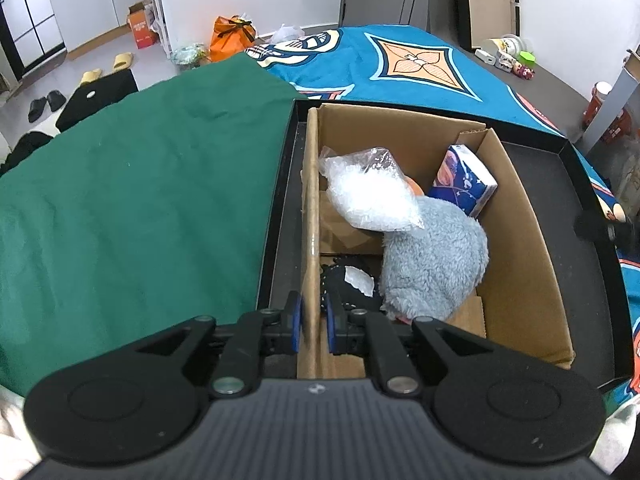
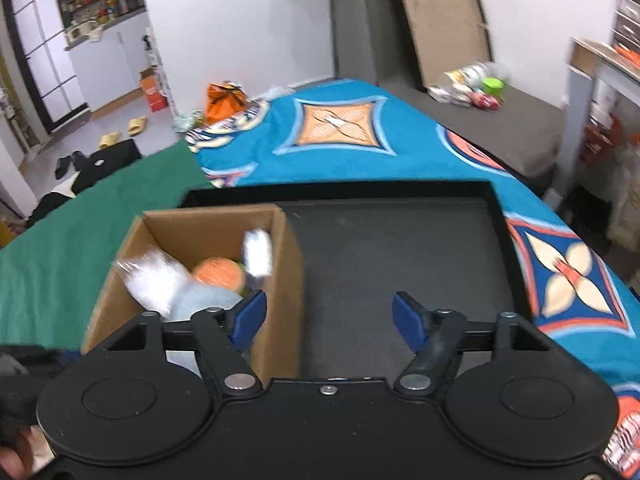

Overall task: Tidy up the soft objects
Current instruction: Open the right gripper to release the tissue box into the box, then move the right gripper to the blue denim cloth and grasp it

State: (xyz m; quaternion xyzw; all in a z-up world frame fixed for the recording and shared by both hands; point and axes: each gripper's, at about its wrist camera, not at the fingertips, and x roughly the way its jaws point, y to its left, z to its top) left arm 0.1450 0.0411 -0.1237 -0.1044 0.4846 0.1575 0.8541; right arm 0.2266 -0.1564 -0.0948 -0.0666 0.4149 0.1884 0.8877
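Note:
A cardboard box [image 1: 520,248] stands in a black tray [image 1: 576,216]. It holds a grey plush toy [image 1: 436,256], a clear bag of white filling [image 1: 372,192], a blue tissue pack [image 1: 464,184], an orange soft item [image 2: 218,270] and a black item [image 1: 348,284]. My left gripper [image 1: 312,320] is shut on the box's left wall [image 1: 311,240], one blue pad either side. My right gripper [image 2: 330,316] is open and empty above the box's right wall [image 2: 286,280] and the tray floor [image 2: 392,264].
The tray sits on a bed with a green cloth [image 1: 132,184] on the left and a blue patterned blanket [image 1: 400,64] behind. Clutter [image 1: 508,56] lies on a grey mattress at the far right. An orange bag [image 1: 232,38] and slippers [image 1: 122,60] lie on the floor.

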